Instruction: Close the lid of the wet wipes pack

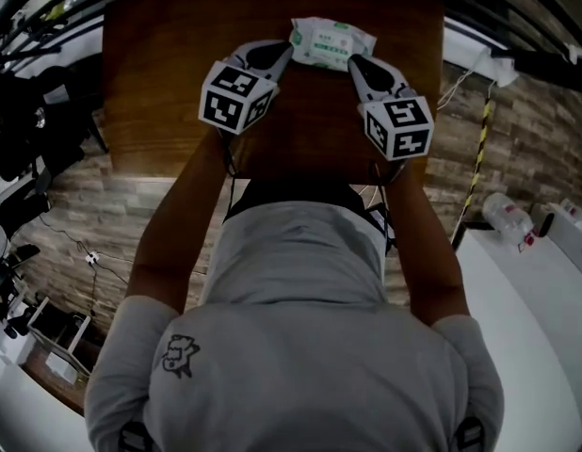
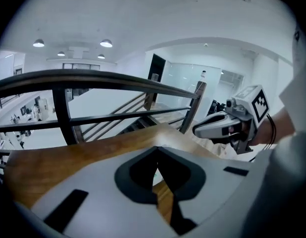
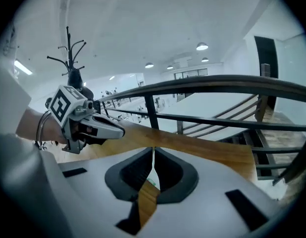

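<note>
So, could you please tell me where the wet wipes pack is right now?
In the head view the wet wipes pack lies top centre on the wooden table, between the tips of the left gripper and right gripper.

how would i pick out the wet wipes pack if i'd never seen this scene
In the head view, find the wooden table. On it, towards the top of the picture, the wet wipes pack lies between the tips of the left gripper and the right gripper. It is the only soft white packet with green print; the grippers are grey with black-and-white marker cubes.
</note>
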